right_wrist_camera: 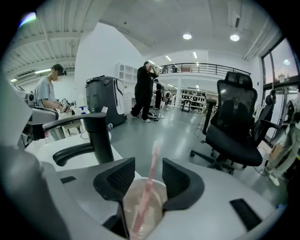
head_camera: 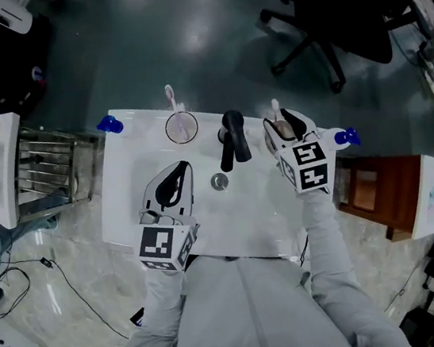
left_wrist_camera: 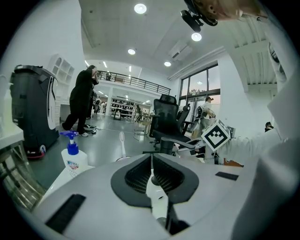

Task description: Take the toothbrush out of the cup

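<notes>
A clear cup (right_wrist_camera: 154,199) with a pink toothbrush (right_wrist_camera: 149,180) leaning in it stands between the jaws of my right gripper (right_wrist_camera: 148,176). The jaws stand wide on either side of the cup, and I see no pad pressing on it. In the head view this gripper (head_camera: 284,125) is right of the black faucet (head_camera: 235,146), with the brush head (head_camera: 275,107) poking up past it. A second cup (head_camera: 182,127) with its own toothbrush (head_camera: 170,95) stands at the sink's far edge. My left gripper (head_camera: 176,178) (left_wrist_camera: 151,159) is shut and empty over the basin.
The faucet (right_wrist_camera: 96,136) rises just left of the right gripper. A blue-topped soap bottle (head_camera: 110,126) (left_wrist_camera: 72,159) sits at the far left corner, a drain (head_camera: 219,181) mid-basin. A metal rack (head_camera: 47,164) flanks the left, a wooden stand (head_camera: 371,187) the right, a black chair (head_camera: 324,25) beyond.
</notes>
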`<state>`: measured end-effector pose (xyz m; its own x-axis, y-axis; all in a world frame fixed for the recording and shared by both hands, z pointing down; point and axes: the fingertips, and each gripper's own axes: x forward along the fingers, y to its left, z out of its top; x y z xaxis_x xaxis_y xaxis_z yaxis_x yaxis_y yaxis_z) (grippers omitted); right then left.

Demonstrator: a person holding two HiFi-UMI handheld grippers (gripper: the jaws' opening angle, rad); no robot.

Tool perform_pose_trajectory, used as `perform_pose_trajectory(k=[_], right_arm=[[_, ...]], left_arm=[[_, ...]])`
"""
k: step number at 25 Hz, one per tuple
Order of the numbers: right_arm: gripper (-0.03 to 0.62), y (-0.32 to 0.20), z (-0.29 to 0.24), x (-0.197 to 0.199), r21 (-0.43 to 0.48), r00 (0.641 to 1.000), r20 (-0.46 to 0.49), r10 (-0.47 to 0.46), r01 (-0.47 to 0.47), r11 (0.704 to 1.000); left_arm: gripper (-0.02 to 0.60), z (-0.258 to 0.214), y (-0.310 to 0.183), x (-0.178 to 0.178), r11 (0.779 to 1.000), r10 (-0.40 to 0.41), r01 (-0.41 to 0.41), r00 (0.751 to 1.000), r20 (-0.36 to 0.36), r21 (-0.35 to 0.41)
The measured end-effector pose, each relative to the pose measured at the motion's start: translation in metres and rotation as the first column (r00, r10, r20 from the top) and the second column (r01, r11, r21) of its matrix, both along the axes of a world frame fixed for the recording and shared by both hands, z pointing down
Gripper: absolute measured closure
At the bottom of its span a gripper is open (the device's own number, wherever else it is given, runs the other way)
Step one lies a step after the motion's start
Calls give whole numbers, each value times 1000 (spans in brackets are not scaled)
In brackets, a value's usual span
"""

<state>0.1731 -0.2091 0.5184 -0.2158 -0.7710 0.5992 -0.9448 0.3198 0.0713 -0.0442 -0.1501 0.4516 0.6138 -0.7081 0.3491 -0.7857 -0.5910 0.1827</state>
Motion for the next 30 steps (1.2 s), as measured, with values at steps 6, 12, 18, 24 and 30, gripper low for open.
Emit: perform_pose_trajectory(k=[6, 12, 18, 24, 30], right_arm=[[419, -7, 5, 0, -49, 1000, -8, 6, -7, 999], [474, -9, 15, 0, -77, 999, -35, 11, -14, 997], [545, -9, 13, 2, -61, 999, -50, 21, -24, 998], [565, -8, 5, 1, -38, 999, -20, 26, -27, 999], [565, -6, -10, 1, 11, 999, 13, 35, -35, 999]], left_arm=[[546, -1, -1, -7, 1000, -17, 17, 1000, -7, 2], [546, -1, -3, -12, 1000, -28, 28, 1000, -7, 4], [546, -4, -3, -13, 1000, -28, 28, 1000, -9, 11], [546, -8, -5, -13, 999, -28, 28, 1000, -11, 17], [546, -12, -6, -14, 999, -30, 30, 999, -13, 27]])
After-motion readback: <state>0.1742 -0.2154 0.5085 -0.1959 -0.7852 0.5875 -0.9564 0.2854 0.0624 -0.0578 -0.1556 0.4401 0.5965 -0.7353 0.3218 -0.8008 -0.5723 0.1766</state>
